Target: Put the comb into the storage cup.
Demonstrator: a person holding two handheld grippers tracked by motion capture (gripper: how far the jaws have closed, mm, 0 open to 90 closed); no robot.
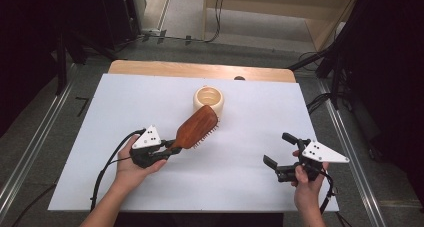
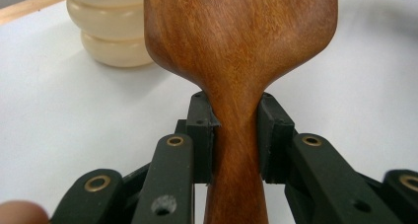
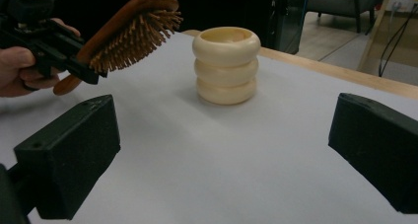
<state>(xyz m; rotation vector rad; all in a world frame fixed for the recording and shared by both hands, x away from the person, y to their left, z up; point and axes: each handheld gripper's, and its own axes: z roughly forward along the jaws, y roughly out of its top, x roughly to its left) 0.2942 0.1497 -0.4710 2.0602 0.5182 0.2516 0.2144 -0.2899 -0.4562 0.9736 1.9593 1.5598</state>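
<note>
At the near edge of the white table (image 1: 235, 187), two hands are holding the tools. At near right, the right gripper (image 1: 280, 154) is hovering with its jaws standing wide apart and nothing between them; in the right gripper view the two black pads are framing bare table surface. At near left, the left gripper (image 1: 172, 149) is clamping the narrow neck of a wooden hairbrush (image 1: 196, 127); the left gripper view is showing both pads (image 2: 202, 130) pressing on either side of the handle just below where it widens into the head. The brush is being held clear of the table, slanting away from the hand toward the far right, back upward and bristles pointing down, as the right gripper view is showing. Farther off, near the middle of the table, a cream ribbed cup (image 1: 208, 99) is standing upright with its mouth open upward. The tip of the brush head is hanging just beside the cup's near side.
</note>
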